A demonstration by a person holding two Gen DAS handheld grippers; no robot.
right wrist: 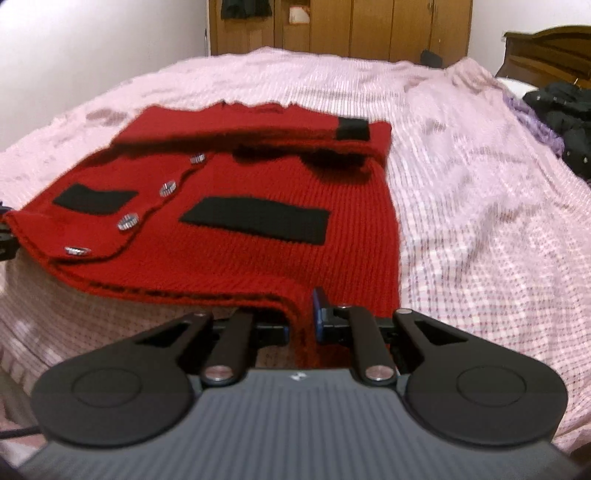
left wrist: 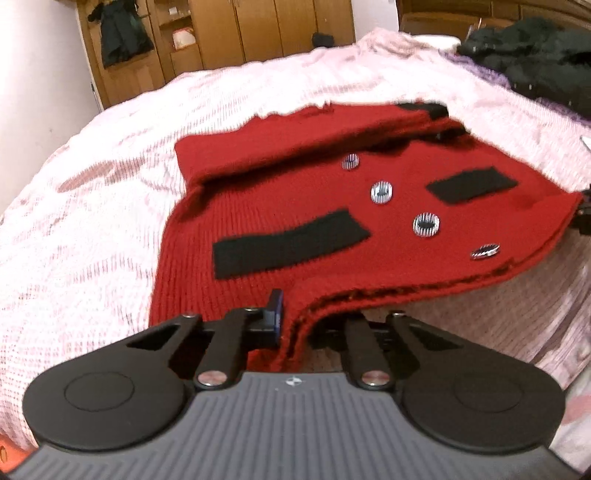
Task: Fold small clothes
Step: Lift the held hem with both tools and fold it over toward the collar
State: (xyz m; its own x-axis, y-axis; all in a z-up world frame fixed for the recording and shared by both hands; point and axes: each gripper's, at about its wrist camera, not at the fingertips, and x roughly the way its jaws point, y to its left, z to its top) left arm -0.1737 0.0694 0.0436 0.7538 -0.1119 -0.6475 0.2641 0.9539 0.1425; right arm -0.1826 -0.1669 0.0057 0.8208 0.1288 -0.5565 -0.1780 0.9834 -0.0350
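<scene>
A small red knitted cardigan [left wrist: 314, 206] with black pocket strips and several striped buttons lies on the bed; its sleeves are folded across the top. My left gripper [left wrist: 291, 328] is shut on the near hem at one corner, and the hem hangs a little above the bedspread. In the right wrist view the same cardigan [right wrist: 236, 236] fills the middle, and my right gripper [right wrist: 301, 325] is shut on the other near corner of the hem. The right gripper's tip [left wrist: 585, 214] shows at the far right edge of the left wrist view.
A pink checked bedspread [right wrist: 480, 221] covers the bed on all sides of the cardigan. Dark clothes [left wrist: 535, 59] and a purple cloth are piled near the wooden headboard [right wrist: 546, 48]. Wooden wardrobes [right wrist: 351, 26] stand along the far wall.
</scene>
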